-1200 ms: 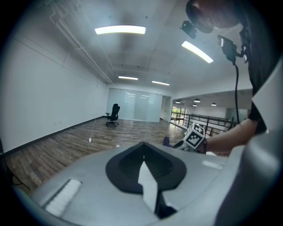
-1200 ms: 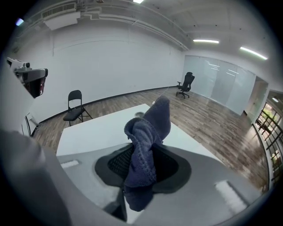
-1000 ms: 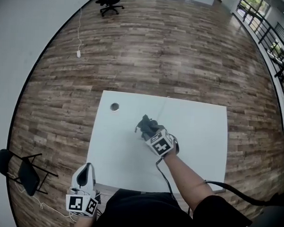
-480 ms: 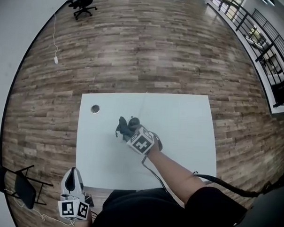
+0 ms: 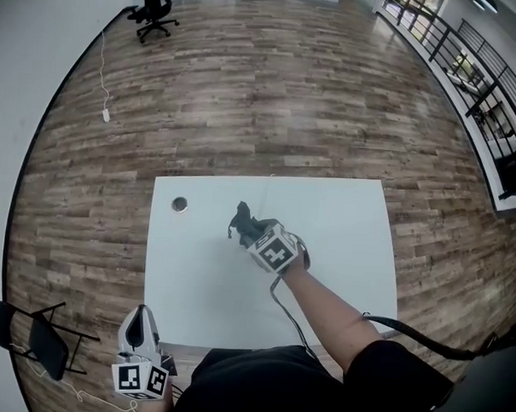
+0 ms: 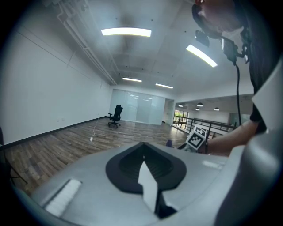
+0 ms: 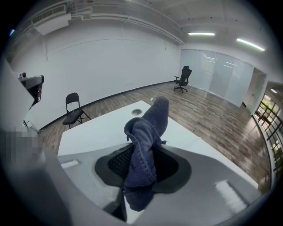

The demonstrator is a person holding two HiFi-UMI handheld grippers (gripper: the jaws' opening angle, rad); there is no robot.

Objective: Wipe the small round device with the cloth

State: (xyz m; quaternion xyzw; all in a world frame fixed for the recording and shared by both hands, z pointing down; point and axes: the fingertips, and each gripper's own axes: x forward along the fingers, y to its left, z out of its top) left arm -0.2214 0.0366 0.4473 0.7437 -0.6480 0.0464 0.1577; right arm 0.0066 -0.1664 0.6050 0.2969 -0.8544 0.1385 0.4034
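Head view: white table [image 5: 346, 235] with small round device [image 5: 179, 204], wood-plank floor [image 5: 288, 100].

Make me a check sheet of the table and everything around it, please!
Surface: white table, no spills seen.
Job's things: small round device near the far left corner; dark cloth to its right, not touching it.
Clutter: nothing seen.
Grippers: right gripper shut on the cloth, over the table; left gripper off the table's near left edge, jaws together, empty.
Cables: thin cable beside the right arm; thick black cable at the right; white cord on the floor.
Surroundings: wood floor, office chair, folding chair, railing.
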